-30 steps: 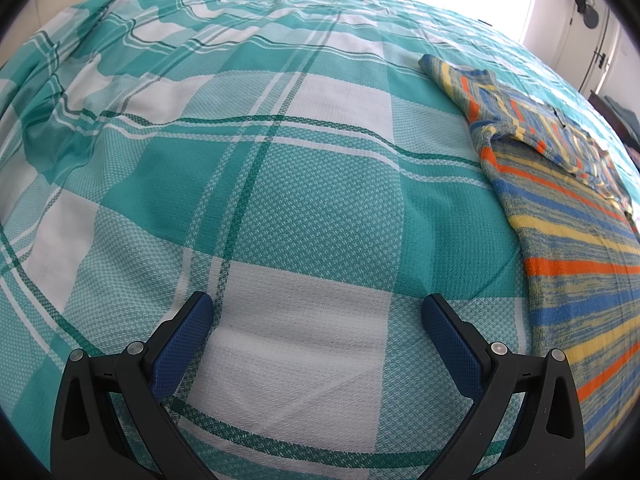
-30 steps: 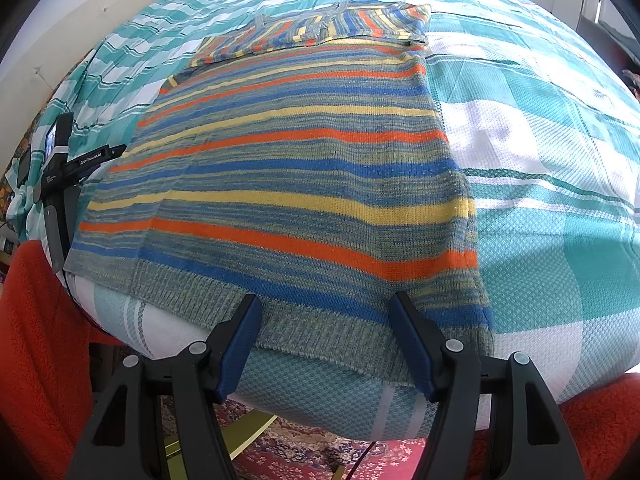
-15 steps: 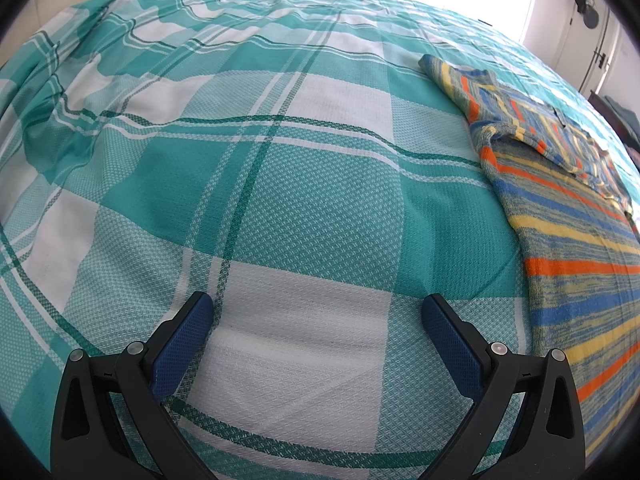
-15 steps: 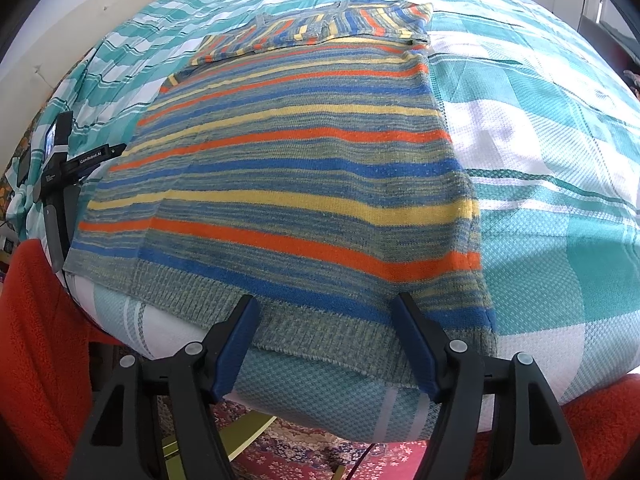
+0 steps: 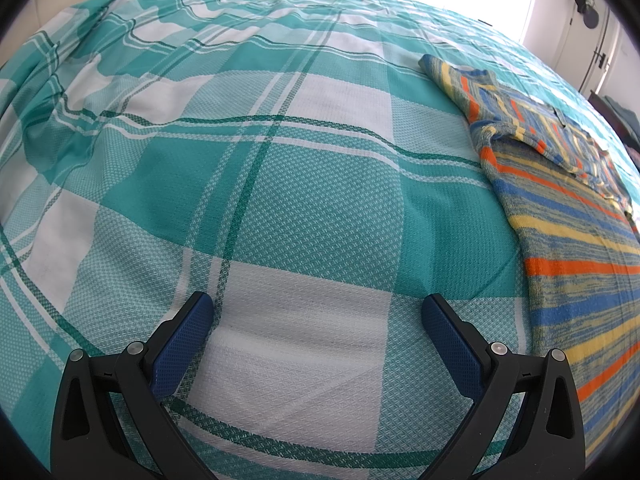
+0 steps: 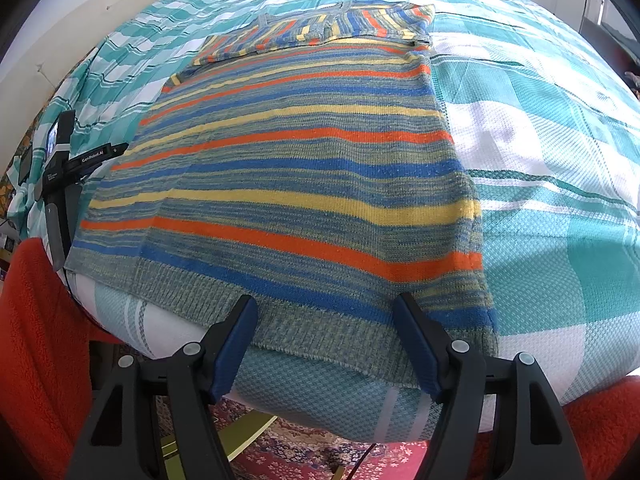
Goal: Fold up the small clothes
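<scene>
The bed (image 5: 280,200), under a teal and white checked cover, filled both views. A striped knitted sweater (image 6: 304,184) lay flat on it, its ribbed hem (image 6: 320,332) at six o'clock by the bed's edge and its sleeves folded across at twelve. It looked soft, light and floppy, likely to sag and stretch, so the hem corners seemed the best hold. The right gripper (image 6: 326,340) stood open and empty over the hem; the left gripper (image 5: 316,340) hung wide open over bare cover, the sweater at its three o'clock.
</scene>
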